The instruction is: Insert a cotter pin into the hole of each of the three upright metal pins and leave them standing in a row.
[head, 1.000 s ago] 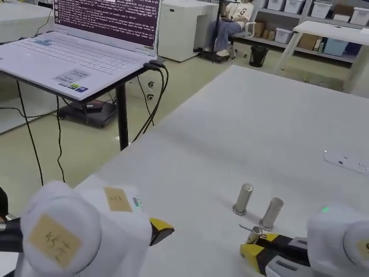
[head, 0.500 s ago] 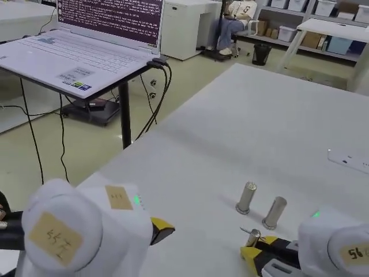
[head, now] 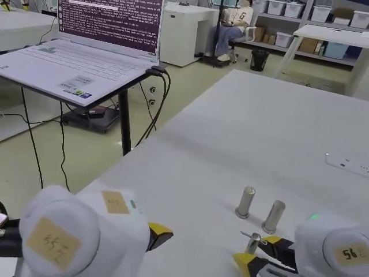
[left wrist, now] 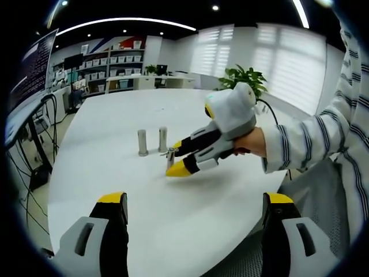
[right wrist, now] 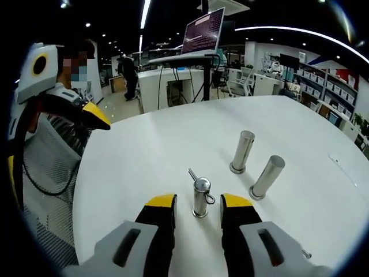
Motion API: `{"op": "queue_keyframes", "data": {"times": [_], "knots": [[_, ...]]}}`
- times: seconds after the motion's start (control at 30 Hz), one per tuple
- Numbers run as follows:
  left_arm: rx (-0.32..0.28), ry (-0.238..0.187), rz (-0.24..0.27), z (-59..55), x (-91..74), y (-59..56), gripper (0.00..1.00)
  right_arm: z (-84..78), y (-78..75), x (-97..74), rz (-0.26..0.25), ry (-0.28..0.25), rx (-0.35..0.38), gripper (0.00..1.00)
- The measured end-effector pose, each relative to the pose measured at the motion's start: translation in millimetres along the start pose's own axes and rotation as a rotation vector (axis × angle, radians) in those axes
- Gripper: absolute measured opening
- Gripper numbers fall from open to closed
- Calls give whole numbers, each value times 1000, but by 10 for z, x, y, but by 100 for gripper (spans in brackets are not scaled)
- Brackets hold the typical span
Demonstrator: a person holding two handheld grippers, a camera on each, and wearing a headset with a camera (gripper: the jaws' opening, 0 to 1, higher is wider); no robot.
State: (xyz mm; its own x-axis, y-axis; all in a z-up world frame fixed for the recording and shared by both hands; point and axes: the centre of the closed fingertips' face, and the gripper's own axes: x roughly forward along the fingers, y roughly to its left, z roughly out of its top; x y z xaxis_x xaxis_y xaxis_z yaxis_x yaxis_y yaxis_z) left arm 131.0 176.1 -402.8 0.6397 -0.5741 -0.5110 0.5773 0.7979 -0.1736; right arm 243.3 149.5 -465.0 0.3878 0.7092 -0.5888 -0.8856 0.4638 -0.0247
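Cotter pin (right wrist: 193,173), a thin piece of bent steel wire, sits through the hole near the top of the nearest short silver metal pin (right wrist: 200,191). Its straight leg pokes out on one side and its loop hangs at the other. That pin stands upright on the white table (right wrist: 144,156), between the yellow-tipped black jaws of the right gripper (right wrist: 199,203). The jaws are parted on either side of it, with a gap showing on each side, so they grip nothing.

Two bare silver metal pins (right wrist: 242,151) stand upright just beyond, close to each other and apart from the first one (no wire shows in either). In the left gripper view a hand (left wrist: 249,142) in a striped sleeve (left wrist: 305,141) holds the right gripper at the pins.

The left gripper (left wrist: 196,199) hangs well back from the pins over the near part of the table, its jaws spread wide and empty.

An open white laptop with a purple screen of text (head: 75,63) stands on a black stand beyond the table's edge.
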Motion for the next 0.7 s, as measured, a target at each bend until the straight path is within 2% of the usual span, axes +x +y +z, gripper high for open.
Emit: {"op": "queue_keyframes", "data": {"times": [0.3,0.4,0.47,0.6,0.7], "knots": [[-45,-57,-8,126,12,-48,96,112,75,-242,24,-51,35,41],[-59,-78,-4,176,14,-42,96,135,68,-361,8,-59,53,47],[-77,-91,-9,203,17,-48,95,185,58,-453,1,-93,66,49],[-90,-84,-12,205,41,-54,95,246,67,-651,20,-122,125,59],[-85,-82,-10,225,48,-61,95,286,53,-823,16,-139,151,64]]}}
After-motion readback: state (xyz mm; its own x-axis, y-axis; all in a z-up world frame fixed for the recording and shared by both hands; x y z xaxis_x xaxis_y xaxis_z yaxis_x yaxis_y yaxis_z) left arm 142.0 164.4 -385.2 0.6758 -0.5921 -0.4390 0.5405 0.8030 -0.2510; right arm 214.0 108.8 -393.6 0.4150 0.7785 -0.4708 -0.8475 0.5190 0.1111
